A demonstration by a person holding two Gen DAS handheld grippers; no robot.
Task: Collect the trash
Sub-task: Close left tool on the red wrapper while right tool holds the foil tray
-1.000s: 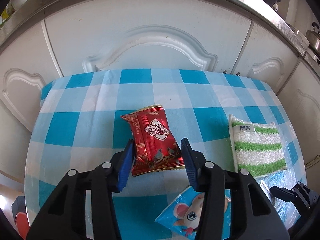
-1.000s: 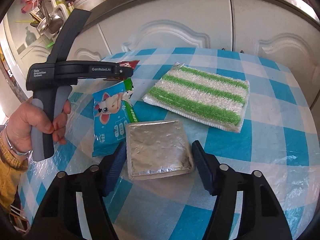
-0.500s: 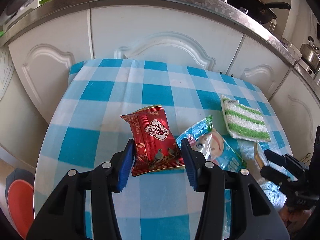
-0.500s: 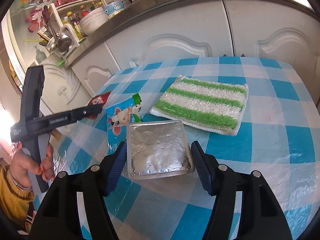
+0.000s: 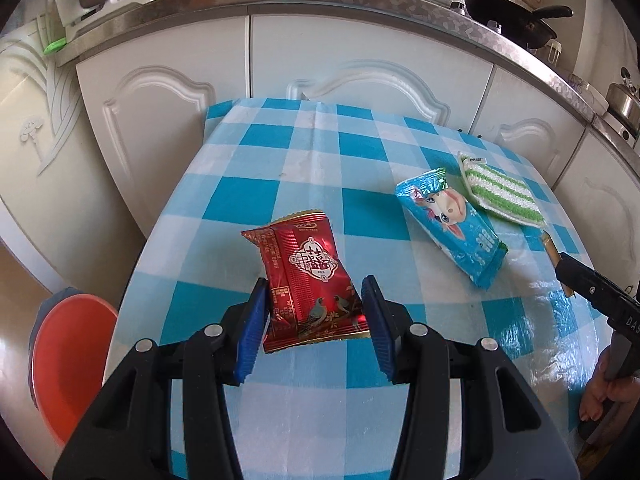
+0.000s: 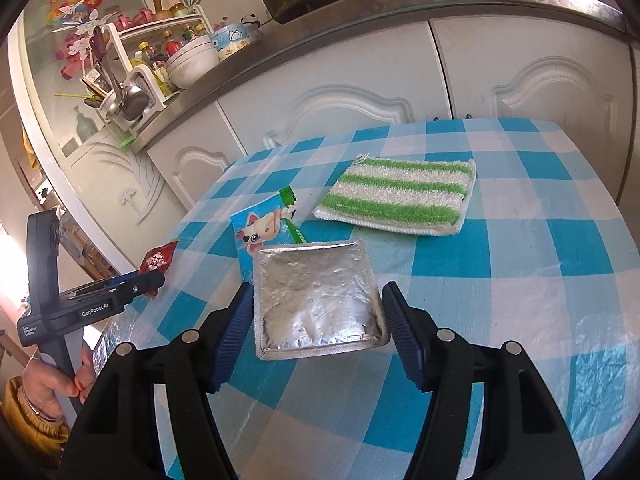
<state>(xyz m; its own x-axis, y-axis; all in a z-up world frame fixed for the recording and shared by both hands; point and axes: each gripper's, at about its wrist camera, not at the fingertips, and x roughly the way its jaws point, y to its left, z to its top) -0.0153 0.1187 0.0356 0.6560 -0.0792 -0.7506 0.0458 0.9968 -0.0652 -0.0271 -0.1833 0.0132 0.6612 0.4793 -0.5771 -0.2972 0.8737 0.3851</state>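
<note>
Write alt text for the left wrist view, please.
A black claw with blue pads grips a red snack packet above a blue-checked table. Farther right lie a blue cartoon wrapper and a green-striped cloth; white cabinets stand behind.

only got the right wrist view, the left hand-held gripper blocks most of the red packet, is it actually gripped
observer: yes, in the left wrist view the red packet is pinched at its near end between the blue pads of the left hand-held gripper.
operator: ok any bin near it, can't see one from here
observer: an orange basin stands on the floor just past the left edge of the checked tablecloth, below and to the left of that hand-held gripper.
</note>
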